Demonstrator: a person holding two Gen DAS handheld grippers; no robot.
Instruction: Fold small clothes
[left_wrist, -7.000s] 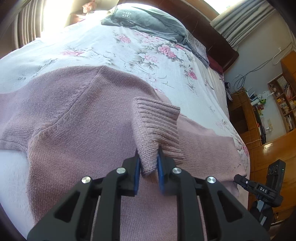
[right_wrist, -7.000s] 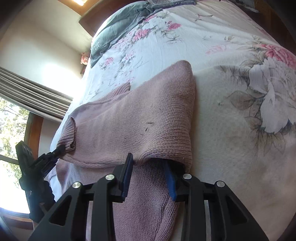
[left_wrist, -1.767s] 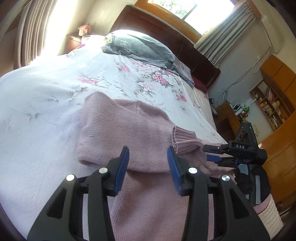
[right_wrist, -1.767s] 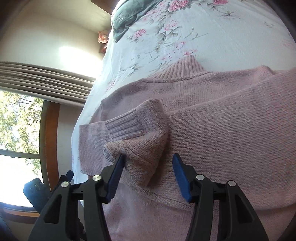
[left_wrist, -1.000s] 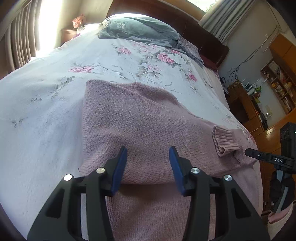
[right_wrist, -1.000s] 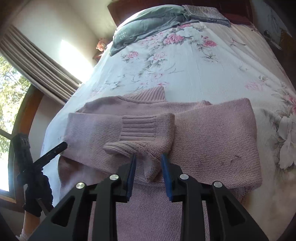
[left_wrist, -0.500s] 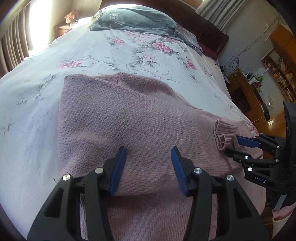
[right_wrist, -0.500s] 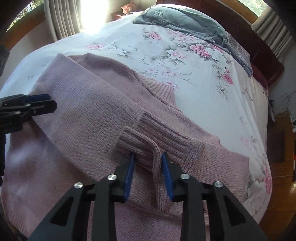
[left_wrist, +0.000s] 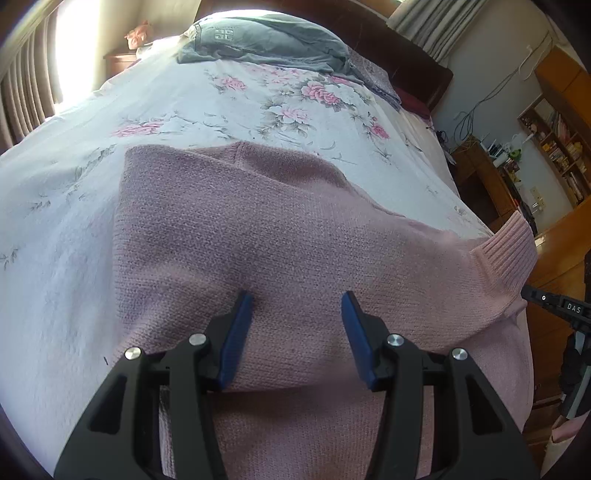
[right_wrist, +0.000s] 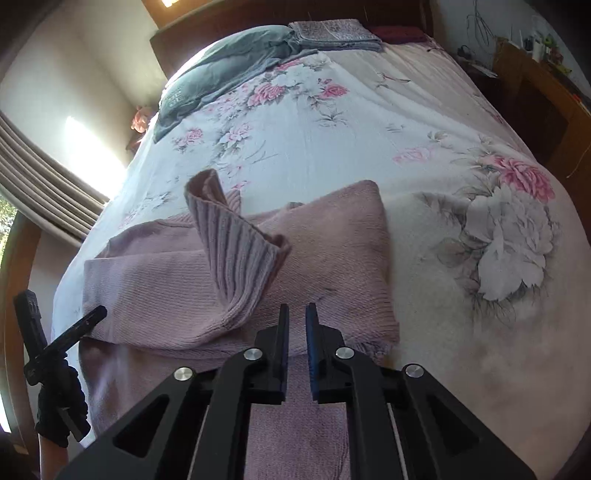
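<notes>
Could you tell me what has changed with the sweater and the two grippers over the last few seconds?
The right gripper, open around the ribbed cuff 1.8 s ago, closed on it and lifted it; now the cuff stands raised off the pink sweater, though no cloth shows between the nearly shut jaws. The left gripper, clamped on a cuff 7 s ago, is open. The sweater stays on the floral bedspread.

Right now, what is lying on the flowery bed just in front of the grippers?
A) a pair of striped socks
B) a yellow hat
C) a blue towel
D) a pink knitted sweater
D: a pink knitted sweater is spread over the flowery bed, with its ribbed cuff sticking up just ahead of the right gripper.
</notes>
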